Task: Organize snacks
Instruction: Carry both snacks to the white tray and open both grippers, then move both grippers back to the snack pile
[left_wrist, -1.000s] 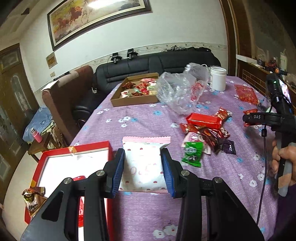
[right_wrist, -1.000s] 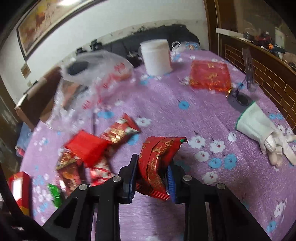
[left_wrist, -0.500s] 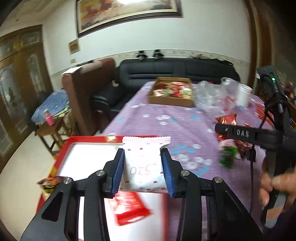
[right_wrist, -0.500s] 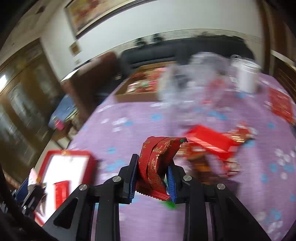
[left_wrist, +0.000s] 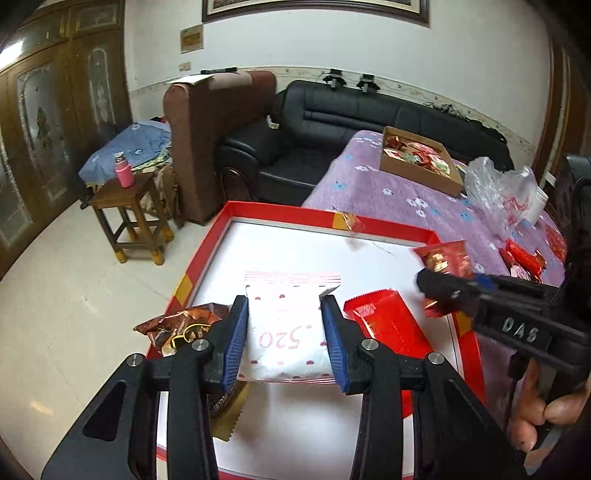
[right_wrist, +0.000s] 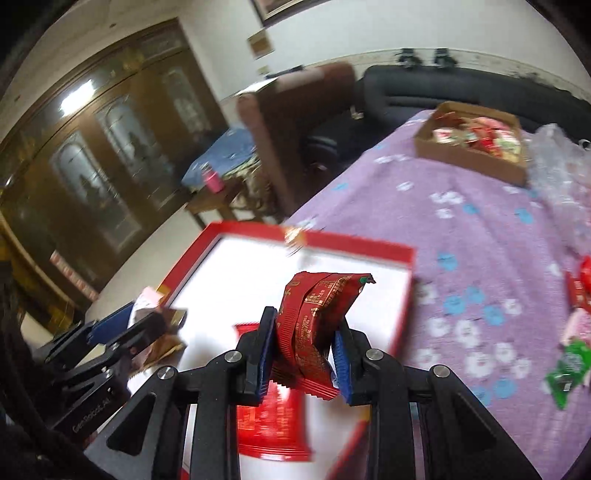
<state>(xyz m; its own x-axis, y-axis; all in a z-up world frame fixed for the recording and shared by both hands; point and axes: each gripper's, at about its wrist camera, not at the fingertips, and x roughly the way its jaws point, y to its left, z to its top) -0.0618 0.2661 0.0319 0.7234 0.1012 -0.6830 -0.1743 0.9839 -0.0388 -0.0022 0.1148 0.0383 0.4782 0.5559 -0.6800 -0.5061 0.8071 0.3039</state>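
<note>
Hovering over the red-rimmed tray (left_wrist: 207, 236), the left gripper (left_wrist: 288, 339) points forward and slightly down, its blue-padded jaws closed against the sides of a white packet with red dots (left_wrist: 286, 325). The packet sits above the tray's white floor. The right gripper (right_wrist: 304, 354) is also over the tray, toward its right side, jaws pinched on a crumpled red snack packet (right_wrist: 314, 317) with gold print; in the left wrist view that same gripper (left_wrist: 443, 286) reaches in from the right, with the person's hand (left_wrist: 535, 402) on its handle.

Inside the tray lie a flat red packet (left_wrist: 388, 321) just right of the white one and a brown-and-gold packet (left_wrist: 177, 325) at the left rim, partly under the left gripper's finger. The tray rests at the near end of a table covered with a purple floral cloth (left_wrist: 388, 188). Farther along the cloth are a cardboard box of assorted snacks (left_wrist: 421, 158), a clear plastic bag (left_wrist: 498, 188) and loose red packets (left_wrist: 524, 258); a green packet (right_wrist: 569, 369) shows in the right wrist view.

Room: black sofa (left_wrist: 369, 110), brown armchair (left_wrist: 210, 122), wooden stool (left_wrist: 125, 199) carrying a pink bottle (left_wrist: 123, 171), dark wooden cabinets (left_wrist: 48, 107), pale tile floor.

Writing: "520" in red on the white packet, seen upside down; "DAS" on the right gripper body; "GenRobot.AI" on the left gripper's body in the right wrist view. The red packet's gold characters are too small to read.
</note>
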